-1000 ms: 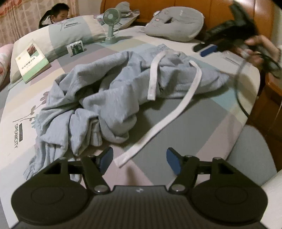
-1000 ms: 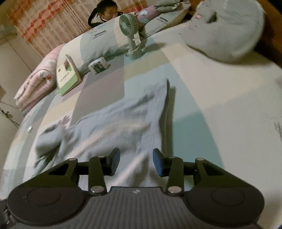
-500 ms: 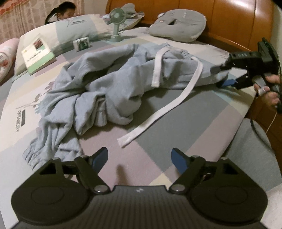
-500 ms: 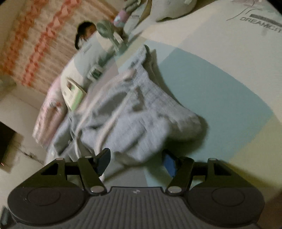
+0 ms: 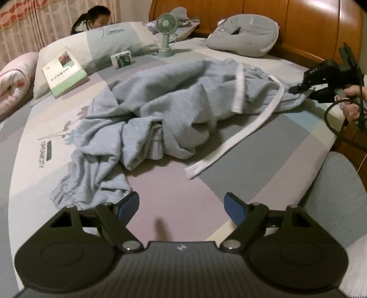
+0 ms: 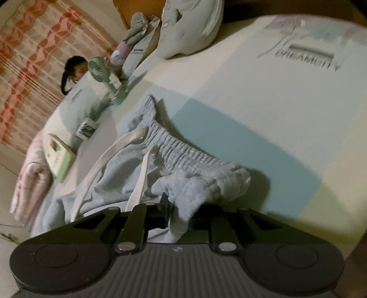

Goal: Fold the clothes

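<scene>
Since a second ago the right gripper (image 6: 170,213) has rolled and dropped to the corner of the grey sweatpants (image 5: 165,110), and its jaws have just been closing, now pinched tight on the gathered waistband (image 6: 197,160) with cloth bunched between them. Over the same second the left gripper (image 5: 182,206) has just been opening; its blue pads (image 5: 128,205) stand wide apart above bare bedsheet (image 5: 179,194), holding nothing, with the nearest trouser cuff (image 5: 91,192) just beside its left pad.

Nearest the left wrist camera lies that cuff, then the crumpled legs of the sweatpants heaped across the middle of the bed. A white drawstring (image 5: 238,135) trails from the waistband onto the sheet toward the near edge. At the right of that view a hand (image 5: 352,105) holds the right gripper against the garment's far corner.

Farther off sit a book (image 5: 64,73), a small box (image 5: 121,59), a desk fan (image 5: 166,29), pillows (image 5: 119,39), a grey cushion (image 5: 245,36) against the wooden headboard (image 5: 309,25), and a person (image 5: 96,20) behind the pillows.
</scene>
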